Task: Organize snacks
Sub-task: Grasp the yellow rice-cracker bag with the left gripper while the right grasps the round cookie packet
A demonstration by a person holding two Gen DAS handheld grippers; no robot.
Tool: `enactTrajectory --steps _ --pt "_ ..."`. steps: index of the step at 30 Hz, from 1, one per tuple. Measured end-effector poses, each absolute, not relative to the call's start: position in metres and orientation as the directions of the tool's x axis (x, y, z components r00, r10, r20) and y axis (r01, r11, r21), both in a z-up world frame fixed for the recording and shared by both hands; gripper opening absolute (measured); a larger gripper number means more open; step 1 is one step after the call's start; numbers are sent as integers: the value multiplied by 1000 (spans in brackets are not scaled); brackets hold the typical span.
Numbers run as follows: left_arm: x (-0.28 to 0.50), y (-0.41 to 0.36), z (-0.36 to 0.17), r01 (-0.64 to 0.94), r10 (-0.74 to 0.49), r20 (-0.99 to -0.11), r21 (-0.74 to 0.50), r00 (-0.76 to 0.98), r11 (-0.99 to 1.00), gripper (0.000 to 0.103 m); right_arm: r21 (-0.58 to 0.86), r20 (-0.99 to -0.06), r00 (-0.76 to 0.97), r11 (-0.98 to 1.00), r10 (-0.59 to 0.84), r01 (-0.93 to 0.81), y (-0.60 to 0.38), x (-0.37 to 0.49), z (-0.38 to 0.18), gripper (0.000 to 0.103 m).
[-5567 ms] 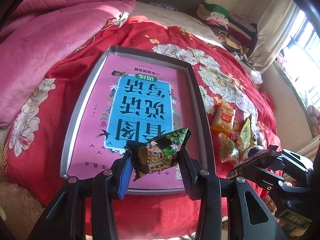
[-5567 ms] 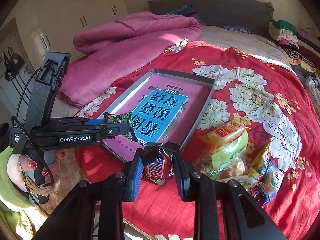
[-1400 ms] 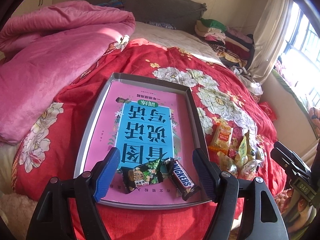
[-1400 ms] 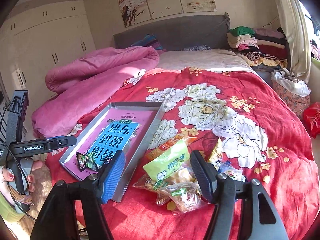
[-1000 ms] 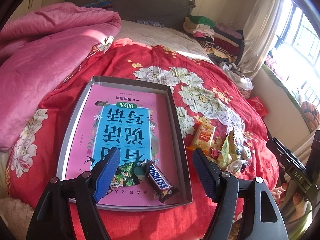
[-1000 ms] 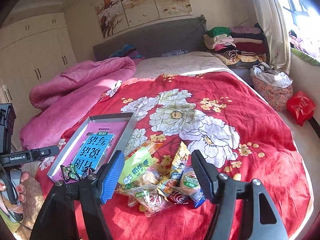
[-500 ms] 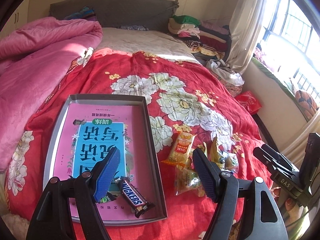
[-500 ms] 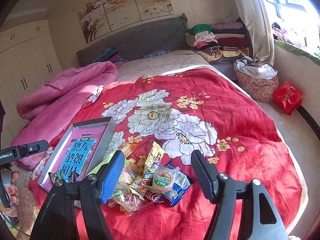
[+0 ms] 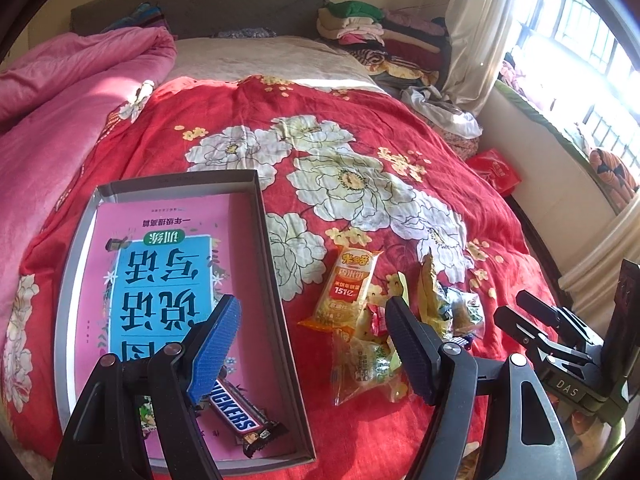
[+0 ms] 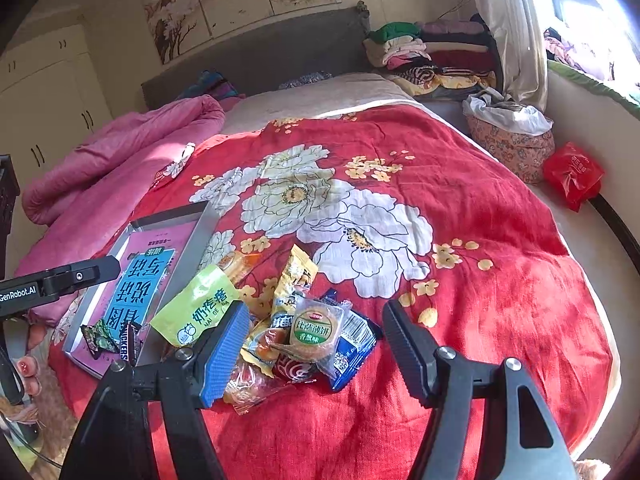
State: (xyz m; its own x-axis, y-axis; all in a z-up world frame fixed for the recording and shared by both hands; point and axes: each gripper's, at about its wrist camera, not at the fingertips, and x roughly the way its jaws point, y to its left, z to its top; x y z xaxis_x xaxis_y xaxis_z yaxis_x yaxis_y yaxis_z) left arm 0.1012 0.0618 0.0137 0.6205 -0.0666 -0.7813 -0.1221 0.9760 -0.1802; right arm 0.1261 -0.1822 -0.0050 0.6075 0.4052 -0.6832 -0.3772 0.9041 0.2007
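Both tools are empty. The left gripper and the right gripper each hang with jaws spread wide, nothing between them.

The shallow grey rectangular tray lies on the red floral bedspread, holding a pink-and-blue book, a brown Snickers bar and a green-black foil snack packet. The loose heap of crinkly wrapped snacks sits just beside the tray, under the right gripper.

Risks, as judged:
- The packets overlap, so the jaws may pinch two at once or drag neighbours off the pile.
- The slick orange cracker pouch could slip from the jaws.
- The soft bedding gives, so a downward press may tilt the tray and shift its contents.
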Motion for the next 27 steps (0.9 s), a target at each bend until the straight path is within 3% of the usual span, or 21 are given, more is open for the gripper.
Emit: enactTrajectory --steps 22,27 --pt "158 49 -24 -80 -43 -864 -96 502 992 76 217 -752 521 897 405 -384 -170 145 -36 69" --pt "166 44 -28 -58 -60 -870 -101 490 993 76 220 -762 509 899 400 -377 -170 148 -42 64"
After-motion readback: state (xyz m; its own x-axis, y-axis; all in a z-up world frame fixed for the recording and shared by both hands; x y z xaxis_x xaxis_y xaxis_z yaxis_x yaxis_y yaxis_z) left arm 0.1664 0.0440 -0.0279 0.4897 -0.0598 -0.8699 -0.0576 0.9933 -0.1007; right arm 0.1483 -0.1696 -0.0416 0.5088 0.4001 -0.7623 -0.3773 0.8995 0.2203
